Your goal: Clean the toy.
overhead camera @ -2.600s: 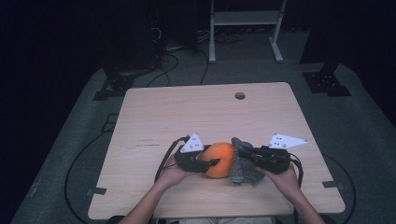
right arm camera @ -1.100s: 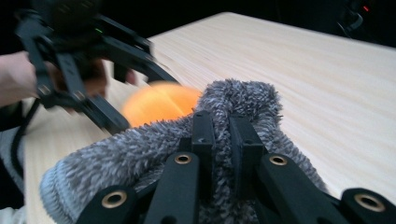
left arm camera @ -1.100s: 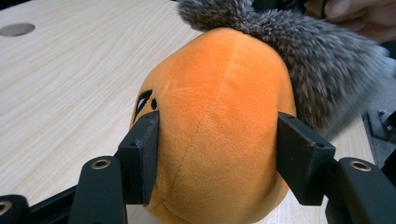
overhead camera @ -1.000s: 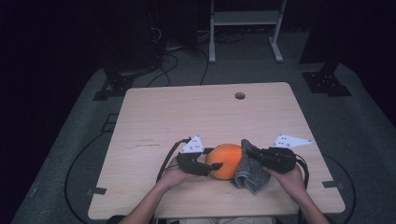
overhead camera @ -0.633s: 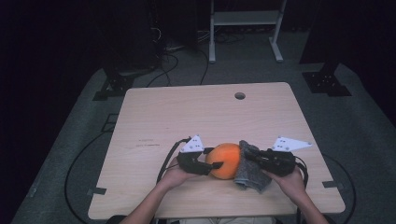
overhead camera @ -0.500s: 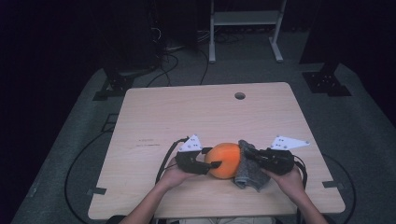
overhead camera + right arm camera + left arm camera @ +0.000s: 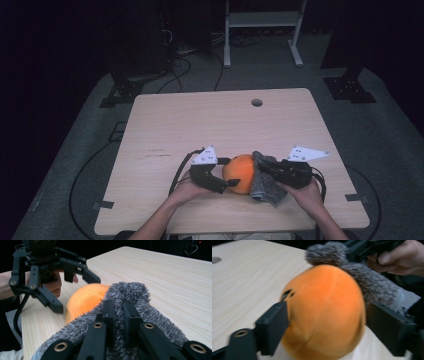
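Left gripper view: our left gripper (image 7: 322, 322) has just been opening its jaws — the orange ball (image 7: 324, 312) sits between them, released for wiping; our right gripper (image 7: 117, 312) pinches the grey cloth (image 7: 130, 297).

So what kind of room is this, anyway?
Probably a lab or recording studio: a bare wooden table stands on grey carpet, cables trail across the floor, and black stands and a white frame ring it in the dark.
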A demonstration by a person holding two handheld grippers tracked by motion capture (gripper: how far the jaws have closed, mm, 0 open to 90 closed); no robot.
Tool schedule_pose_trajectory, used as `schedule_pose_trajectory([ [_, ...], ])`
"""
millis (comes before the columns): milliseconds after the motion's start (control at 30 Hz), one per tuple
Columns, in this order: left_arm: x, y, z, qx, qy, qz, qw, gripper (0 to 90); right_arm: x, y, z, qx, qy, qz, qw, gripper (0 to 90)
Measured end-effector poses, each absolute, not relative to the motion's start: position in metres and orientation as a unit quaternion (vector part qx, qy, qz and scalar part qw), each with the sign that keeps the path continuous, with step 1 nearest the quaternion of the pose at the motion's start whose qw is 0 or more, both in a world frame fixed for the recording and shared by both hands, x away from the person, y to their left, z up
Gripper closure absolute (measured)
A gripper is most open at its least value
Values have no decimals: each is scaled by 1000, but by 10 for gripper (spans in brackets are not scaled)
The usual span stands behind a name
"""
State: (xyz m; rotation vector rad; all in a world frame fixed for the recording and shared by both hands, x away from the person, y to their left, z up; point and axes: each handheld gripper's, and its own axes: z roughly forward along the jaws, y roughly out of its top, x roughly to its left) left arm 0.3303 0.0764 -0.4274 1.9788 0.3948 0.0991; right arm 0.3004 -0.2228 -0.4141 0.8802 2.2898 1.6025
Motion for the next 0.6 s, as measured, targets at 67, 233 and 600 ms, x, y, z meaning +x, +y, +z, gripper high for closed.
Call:
schedule_pose_trajectory([
  [67,334,72,-431,841,169,37,513,91,300,-229,-416,306,772,547,105,812],
  [233,332,66,-439,845,154,48,509,237,302,-237,-417,317,769,544,110,812],
  [600,318,65,-413,831,160,103,523,432,294,-199,-384,260,762,582,109,821],
])
